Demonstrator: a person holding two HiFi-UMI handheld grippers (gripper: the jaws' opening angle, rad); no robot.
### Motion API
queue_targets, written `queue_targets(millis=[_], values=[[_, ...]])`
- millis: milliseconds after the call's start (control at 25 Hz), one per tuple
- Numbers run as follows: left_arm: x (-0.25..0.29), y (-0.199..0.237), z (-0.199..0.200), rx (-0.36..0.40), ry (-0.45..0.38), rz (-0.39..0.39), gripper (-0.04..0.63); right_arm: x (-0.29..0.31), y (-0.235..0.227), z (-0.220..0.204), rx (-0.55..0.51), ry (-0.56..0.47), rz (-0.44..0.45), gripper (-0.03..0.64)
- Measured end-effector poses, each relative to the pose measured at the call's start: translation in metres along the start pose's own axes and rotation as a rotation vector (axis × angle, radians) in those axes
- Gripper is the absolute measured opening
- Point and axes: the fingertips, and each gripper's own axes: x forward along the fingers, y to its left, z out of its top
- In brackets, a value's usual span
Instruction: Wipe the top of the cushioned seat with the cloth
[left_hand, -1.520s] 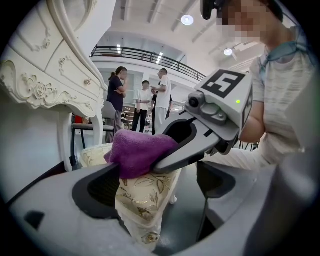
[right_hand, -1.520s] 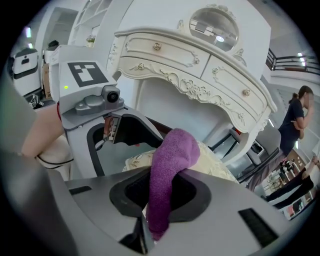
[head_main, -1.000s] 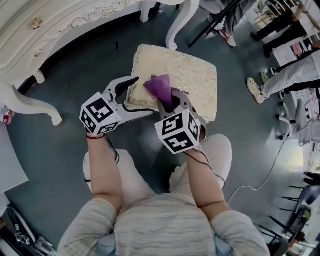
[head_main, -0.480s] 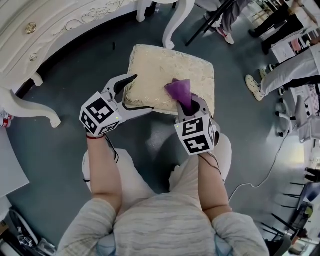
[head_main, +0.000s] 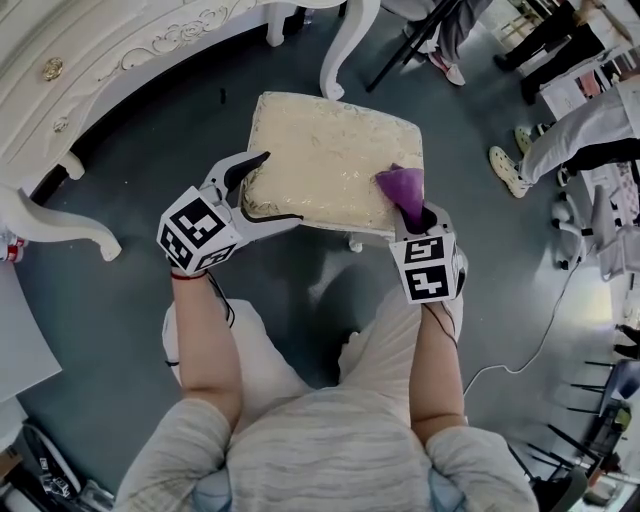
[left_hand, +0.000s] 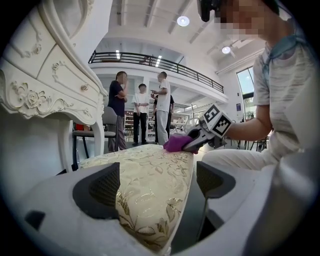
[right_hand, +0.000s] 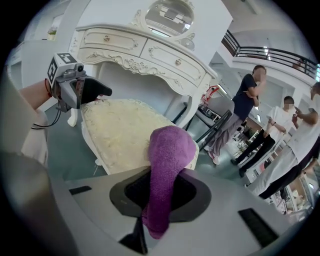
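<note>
The right gripper (head_main: 413, 213), jaws clamped on the purple cloth (head_main: 400, 185), has swept along the near edge of the seat (head_main: 320, 140) from about its middle to the near right corner, where the cloth now lies on top. The left gripper (head_main: 280, 190) stays put, jaws wide apart astride the near left corner. The near strip looks wiped; the rest likely remains.
</note>
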Motion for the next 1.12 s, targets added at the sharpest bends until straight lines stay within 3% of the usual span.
queue_targets(millis=[440,600,840,1120], values=[[0.005,-0.001,0.001,0.002,0.001,-0.006,0.477,0.010,-0.032,-0.010,0.067,0.041,-0.062,0.064],[0.006,0.000,0.000,0.001,-0.002,-0.007,0.477,0.013,-0.049,-0.008,0.165,0.024,-0.045,0.064],[0.007,0.000,0.000,0.001,0.004,-0.007,0.477,0.040,-0.105,0.014,0.317,0.019,-0.124,0.064],[0.007,0.000,0.001,0.002,0.000,-0.011,0.477,0.087,-0.122,0.034,0.353,0.127,-0.164,0.066]])
